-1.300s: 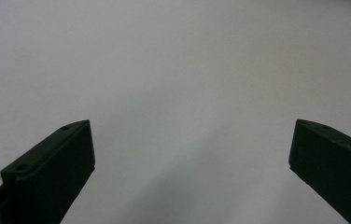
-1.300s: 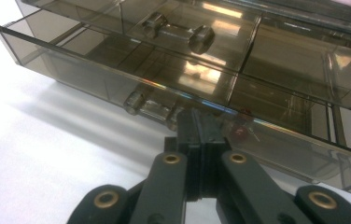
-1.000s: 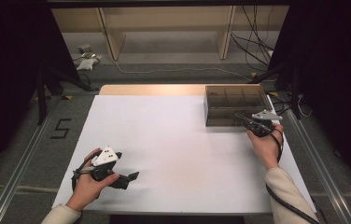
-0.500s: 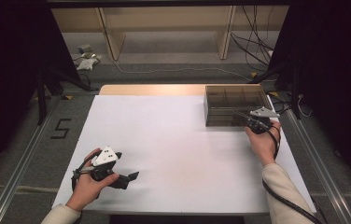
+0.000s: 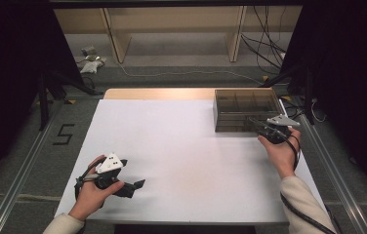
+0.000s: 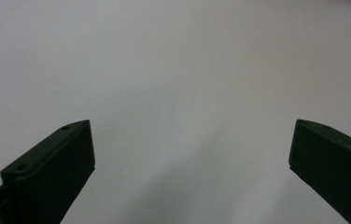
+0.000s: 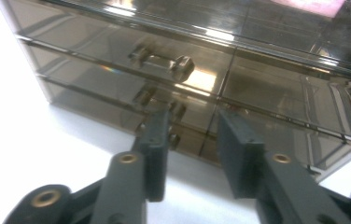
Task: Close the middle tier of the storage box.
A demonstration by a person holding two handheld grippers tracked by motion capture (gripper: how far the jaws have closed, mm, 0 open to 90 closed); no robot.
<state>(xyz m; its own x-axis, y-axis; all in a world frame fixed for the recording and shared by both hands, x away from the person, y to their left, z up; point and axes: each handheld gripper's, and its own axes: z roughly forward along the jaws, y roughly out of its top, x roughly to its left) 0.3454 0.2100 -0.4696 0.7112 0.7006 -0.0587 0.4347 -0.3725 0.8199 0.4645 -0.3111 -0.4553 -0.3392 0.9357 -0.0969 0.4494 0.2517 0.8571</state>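
A smoky, see-through drawer box [image 5: 246, 110] stands at the far right corner of the white counter [image 5: 186, 146], and everything else is placed from it. The box has stacked drawers; in the right gripper view its front [image 7: 201, 79] shows an upper drawer handle [image 7: 164, 63] and, below it, a lower drawer handle [image 7: 157, 105] partly hidden behind one finger.

The right gripper [image 5: 262, 127] sits just in front of the box's near right corner, held by the right hand [image 5: 281, 153], with its grey three-cornered plate on top and its cable looping back along the sleeve. Its fingers [image 7: 157, 144] point at the lower part of the box front. They stand partly apart, having just been opening, and the gap between them holds nothing; the left finger's tip lies right by the lower handle, but whether it touches is hard to tell.

The left gripper [image 5: 135, 186] is well apart from the box, near the counter's front left corner, resting low in the left hand [image 5: 93, 192]. Its fingers [image 6: 54, 161] stand wide apart over bare white counter, with nothing between them.

Beyond the box, past the counter's far edge, the floor carries pale shelving legs and loose cables.
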